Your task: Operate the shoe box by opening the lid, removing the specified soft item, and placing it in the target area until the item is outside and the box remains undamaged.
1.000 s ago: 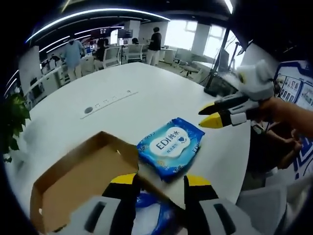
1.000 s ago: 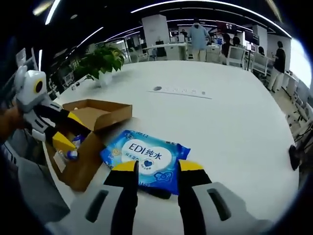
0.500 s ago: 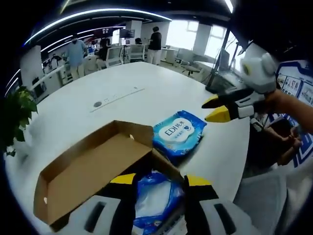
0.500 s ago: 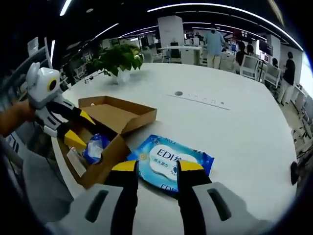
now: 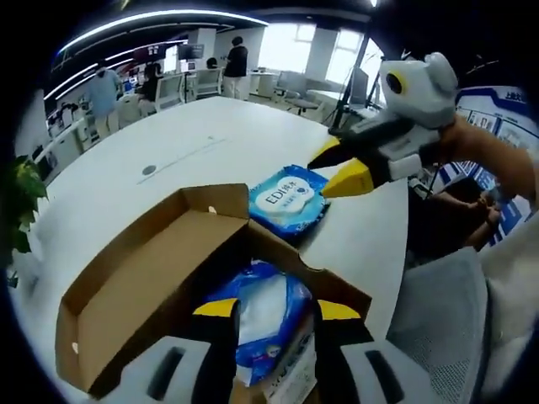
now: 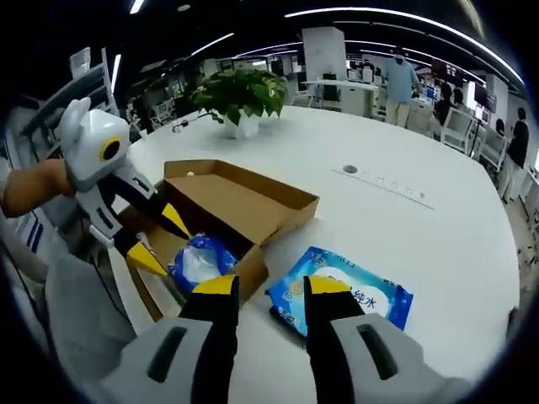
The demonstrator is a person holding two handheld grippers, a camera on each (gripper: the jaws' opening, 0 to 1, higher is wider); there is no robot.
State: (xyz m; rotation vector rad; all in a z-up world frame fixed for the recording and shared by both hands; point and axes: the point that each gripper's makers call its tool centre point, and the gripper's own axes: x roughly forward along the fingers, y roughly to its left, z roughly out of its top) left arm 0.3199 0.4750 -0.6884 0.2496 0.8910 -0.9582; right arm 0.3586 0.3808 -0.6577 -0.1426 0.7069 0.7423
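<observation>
Evidently the shoe box stands open near the table edge closest to the person, lid folded back, undamaged. One wipes pack lies outside beside it; a blue soft pack remains inside. Left gripper, jaws apart, straddles that pack; whether it touches is unclear. Right gripper hovers parted, empty. Beyond the box the tabletop offers ample room.

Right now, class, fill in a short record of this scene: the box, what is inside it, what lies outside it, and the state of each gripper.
box: brown cardboard shoe box, lid open, on white round table
inside: blue-and-white soft plastic pack
outside: blue wet-wipes pack, flat on the table beside the box
left gripper: jaws open, over the pack in the box
right gripper: jaws open, empty, above the table
</observation>
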